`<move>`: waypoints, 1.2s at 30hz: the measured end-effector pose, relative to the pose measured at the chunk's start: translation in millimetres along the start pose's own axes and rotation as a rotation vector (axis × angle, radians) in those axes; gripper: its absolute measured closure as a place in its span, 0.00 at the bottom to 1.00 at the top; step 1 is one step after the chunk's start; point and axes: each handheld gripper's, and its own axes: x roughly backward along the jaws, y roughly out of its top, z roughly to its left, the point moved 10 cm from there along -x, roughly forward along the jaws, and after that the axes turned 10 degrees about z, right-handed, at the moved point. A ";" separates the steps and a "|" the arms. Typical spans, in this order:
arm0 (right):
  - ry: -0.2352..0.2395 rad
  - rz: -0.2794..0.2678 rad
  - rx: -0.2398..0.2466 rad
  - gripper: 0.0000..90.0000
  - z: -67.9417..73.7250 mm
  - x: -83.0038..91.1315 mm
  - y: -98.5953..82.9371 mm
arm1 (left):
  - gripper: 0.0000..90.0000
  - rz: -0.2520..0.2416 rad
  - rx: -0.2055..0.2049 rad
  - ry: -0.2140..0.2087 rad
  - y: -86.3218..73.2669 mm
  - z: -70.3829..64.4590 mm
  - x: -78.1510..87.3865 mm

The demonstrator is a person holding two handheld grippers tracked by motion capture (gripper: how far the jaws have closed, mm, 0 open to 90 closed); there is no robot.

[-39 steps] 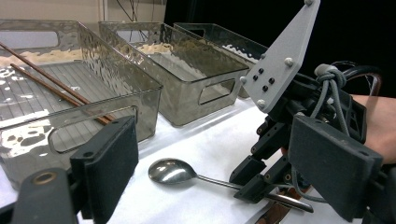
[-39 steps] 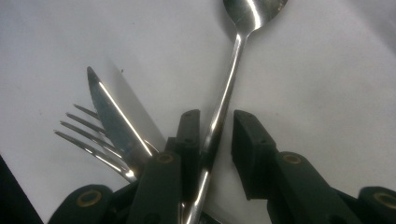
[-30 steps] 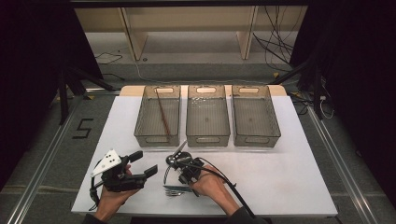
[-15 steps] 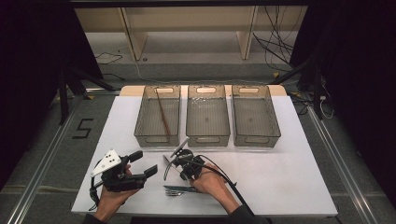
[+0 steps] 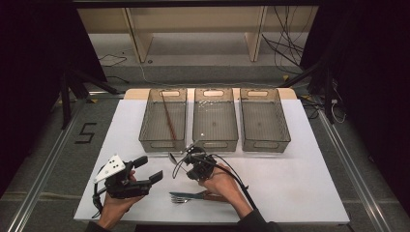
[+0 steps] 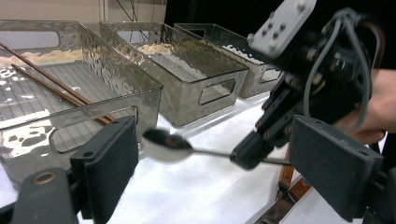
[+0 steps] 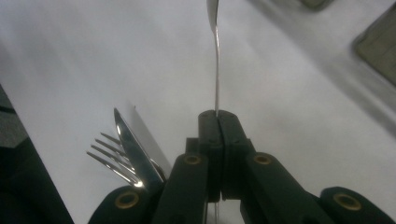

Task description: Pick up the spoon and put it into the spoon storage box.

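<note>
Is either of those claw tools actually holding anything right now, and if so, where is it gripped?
The right gripper is shut on a spoon, pinching its thin handle with the bowl sticking out ahead. The left gripper is open and holds nothing.

I see a white table (image 5: pixel 300 183), three smoky grey clear bins (image 5: pixel 215 121) with ribbed floors, brown chopsticks (image 5: pixel 168 117) in the left one, a shiny silver spoon (image 6: pixel 167 145), fork (image 7: pixel 109 160) and knife (image 7: pixel 133 151), black grippers (image 5: pixel 144 178).

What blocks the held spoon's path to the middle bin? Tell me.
Nothing visible does. The right gripper holds the spoon above bare table, just short of the middle bin; only its near wall must be cleared.
</note>
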 end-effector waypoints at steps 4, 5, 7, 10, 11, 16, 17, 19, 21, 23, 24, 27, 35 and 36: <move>0.005 -0.057 -0.014 1.00 -6.6 15.0 6.5 | 0.17 -0.001 0.001 0.000 0.1 0.0 0.0; 0.006 -0.070 -0.016 1.00 -9.2 19.0 8.1 | 0.17 0.000 0.001 0.000 0.0 0.1 0.0; 0.003 -0.092 -0.029 1.00 -14.1 27.1 11.1 | 0.17 0.000 0.001 0.000 0.0 0.1 0.1; 0.004 -0.130 -0.044 1.00 -22.0 37.9 16.3 | 0.17 -0.001 0.001 0.000 0.0 0.2 0.0; 0.001 -0.143 -0.047 1.00 -24.9 41.1 18.2 | 0.17 -0.001 0.000 0.000 0.0 0.2 0.0; -0.003 -0.193 -0.073 1.00 -38.9 52.8 26.0 | 0.17 0.000 0.001 -0.001 0.0 0.2 0.1; -0.004 -0.200 -0.078 1.00 -41.3 54.9 27.5 | 0.17 0.000 0.001 -0.001 -0.1 0.3 0.2; -0.010 -0.215 -0.088 1.00 -46.5 59.0 30.8 | 0.17 -0.001 0.001 -0.001 0.0 0.2 0.0; -0.016 -0.227 -0.096 1.00 -51.6 63.0 34.2 | 0.17 0.000 0.000 -0.001 0.0 0.0 0.1; -0.017 -0.239 -0.105 1.00 -56.4 66.6 37.6 | 0.17 -0.001 0.001 -0.001 0.0 0.2 0.0; -0.020 -0.244 -0.116 1.00 -59.1 68.2 39.3 | 0.17 -0.001 0.001 -0.001 0.0 0.2 0.1; -0.025 -0.256 -0.135 1.00 -67.8 72.4 44.1 | 0.17 -0.001 0.001 -0.001 0.0 0.4 0.2; -0.044 -0.285 -0.172 1.00 -87.4 83.4 53.8 | 0.17 -0.002 0.001 -0.001 0.1 0.4 0.2; -0.046 -0.287 -0.176 1.00 -89.2 84.7 54.6 | 0.17 -0.003 0.002 -0.002 0.1 0.3 0.2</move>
